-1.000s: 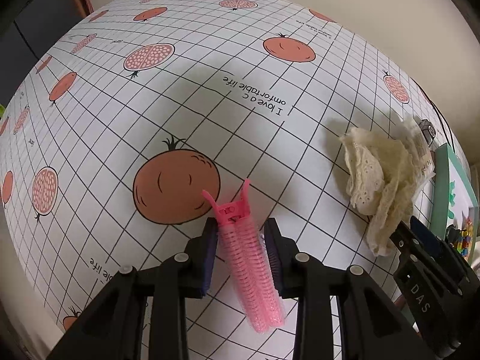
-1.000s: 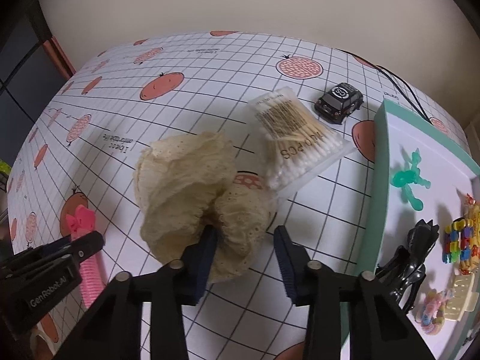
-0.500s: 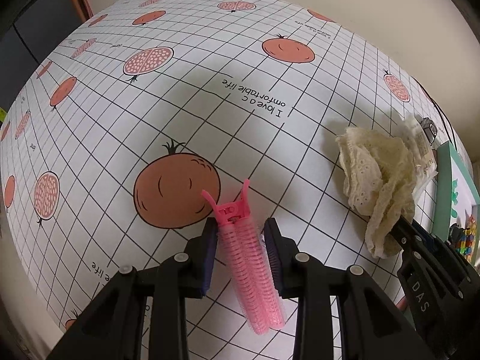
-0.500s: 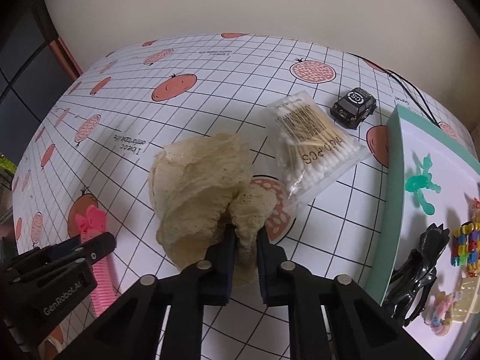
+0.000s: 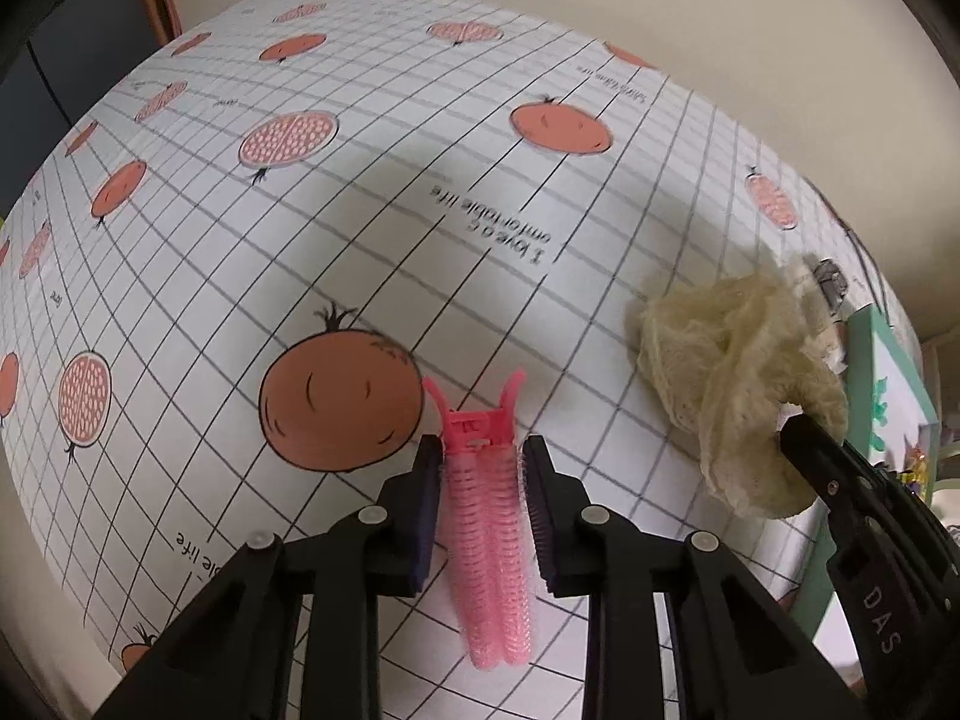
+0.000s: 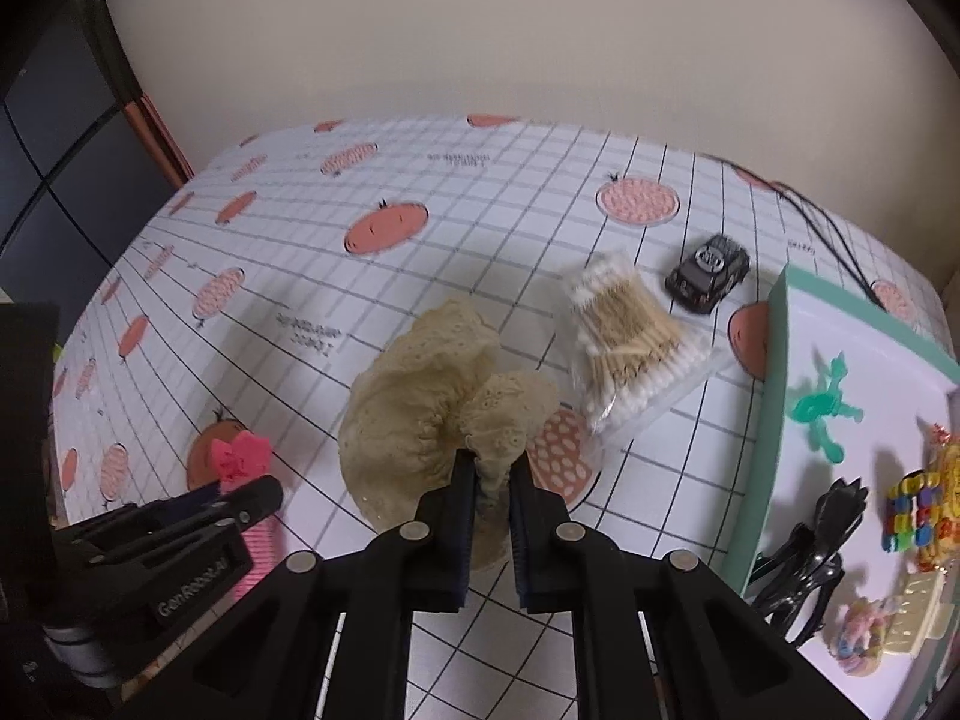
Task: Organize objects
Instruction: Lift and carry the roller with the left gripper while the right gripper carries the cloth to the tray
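Two grippers work over a tabletop (image 6: 420,276) covered in a white grid cloth printed with orange fruit. At the left, the left gripper (image 5: 480,468) has its fingers apart, straddling a pink hair-roller clip (image 5: 487,546) that lies flat on the cloth just right of a printed orange; the pads sit close beside the clip, and whether they touch it cannot be told. Right of that, the right gripper (image 6: 491,483) is clamped on the near edge of a bunched cream lace cloth (image 6: 432,414), its folds fanning out beyond the fingertips; whether the bundle rests on the tabletop or hangs above it is unclear. Farther right and toward the far side lies a clear packet of cotton swabs (image 6: 630,348), and just beyond it a small black toy car (image 6: 708,273). At the right edge sits a green-rimmed tray (image 6: 762,420) with a white floor, holding a green toy figure (image 6: 825,411), a black claw clip (image 6: 810,552), a string of coloured beads (image 6: 912,510) and a cream hair clip (image 6: 912,618).
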Available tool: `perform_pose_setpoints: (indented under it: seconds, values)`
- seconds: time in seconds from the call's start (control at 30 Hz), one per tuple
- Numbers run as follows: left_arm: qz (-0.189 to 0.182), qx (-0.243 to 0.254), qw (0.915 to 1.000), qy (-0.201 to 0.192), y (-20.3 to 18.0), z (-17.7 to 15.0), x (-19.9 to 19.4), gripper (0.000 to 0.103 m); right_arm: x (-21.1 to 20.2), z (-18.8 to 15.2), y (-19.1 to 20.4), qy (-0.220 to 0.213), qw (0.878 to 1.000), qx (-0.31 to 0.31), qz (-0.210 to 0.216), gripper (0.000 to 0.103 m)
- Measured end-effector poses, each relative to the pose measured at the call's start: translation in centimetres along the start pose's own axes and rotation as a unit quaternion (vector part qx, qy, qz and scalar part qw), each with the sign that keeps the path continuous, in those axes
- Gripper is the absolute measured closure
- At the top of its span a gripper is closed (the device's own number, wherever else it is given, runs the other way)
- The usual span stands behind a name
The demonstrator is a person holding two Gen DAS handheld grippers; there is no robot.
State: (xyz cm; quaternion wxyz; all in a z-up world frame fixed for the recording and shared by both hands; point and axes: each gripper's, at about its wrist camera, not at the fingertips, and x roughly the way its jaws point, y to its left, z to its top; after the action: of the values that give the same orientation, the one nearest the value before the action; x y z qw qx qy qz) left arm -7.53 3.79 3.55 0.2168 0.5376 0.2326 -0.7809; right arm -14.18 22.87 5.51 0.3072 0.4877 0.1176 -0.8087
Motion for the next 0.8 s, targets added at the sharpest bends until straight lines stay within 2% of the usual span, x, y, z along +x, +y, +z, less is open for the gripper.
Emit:
perform_pose_setpoints:
  seconds: [0.1,0.2,0.5,0.8]
  values:
    - [-0.008,0.006,0.9998,-0.019,-0.3,0.4,-0.6,0.075,-1.1,0.4,-0.1,-0.014,1.000,0.002,0.006,0.092]
    - [-0.017,0.005,0.9993,-0.034,-0.6,0.1,-2.8,0.075,-2.4,0.8,-0.1,-0.030,1.000,0.004,0.010,0.092]
    - [-0.046,-0.002,0.9955,-0.083,-0.7,1.2,-5.1,0.075,-6.5,2.1,-1.1,-0.082,0.996,0.015,0.020,0.092]
    - [-0.076,0.011,0.9902,-0.117,-2.1,1.7,-6.8,0.075,-9.3,2.3,-3.2,-0.112,0.993,0.034,0.017,0.092]
